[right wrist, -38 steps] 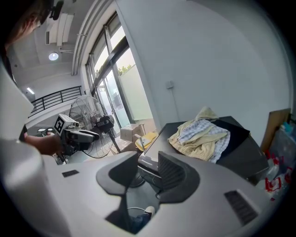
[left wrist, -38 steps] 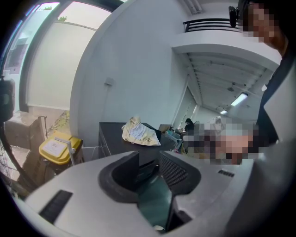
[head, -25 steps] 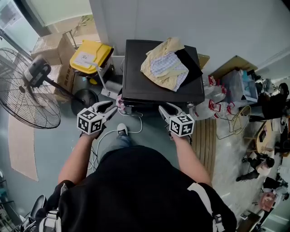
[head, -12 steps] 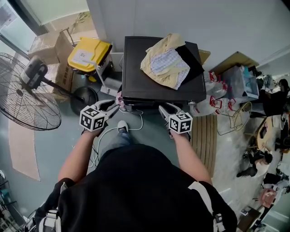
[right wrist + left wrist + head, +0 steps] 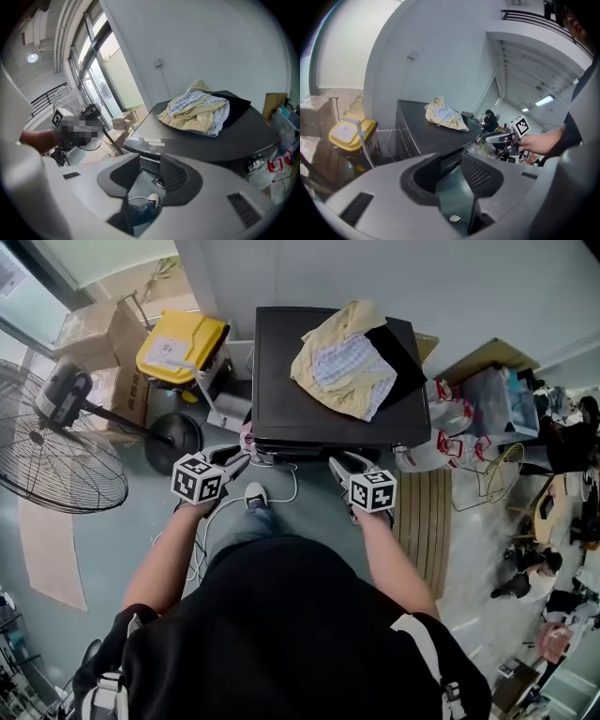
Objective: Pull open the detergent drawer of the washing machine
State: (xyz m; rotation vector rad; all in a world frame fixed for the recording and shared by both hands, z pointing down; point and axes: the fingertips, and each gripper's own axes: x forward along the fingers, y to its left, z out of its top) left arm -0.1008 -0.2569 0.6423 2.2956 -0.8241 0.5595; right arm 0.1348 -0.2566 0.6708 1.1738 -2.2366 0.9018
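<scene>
Left gripper [image 5: 231, 460] edges nearer the black boxy washing machine [image 5: 281, 381].
It and right gripper [image 5: 347, 465] gape empty, seemingly just before its front.

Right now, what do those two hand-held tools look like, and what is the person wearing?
The left gripper and right gripper each have a pale grey body, dark, partly ribbed fingers, and a white cube printed with black square markers. The person wears a black short-sleeved top.
</scene>
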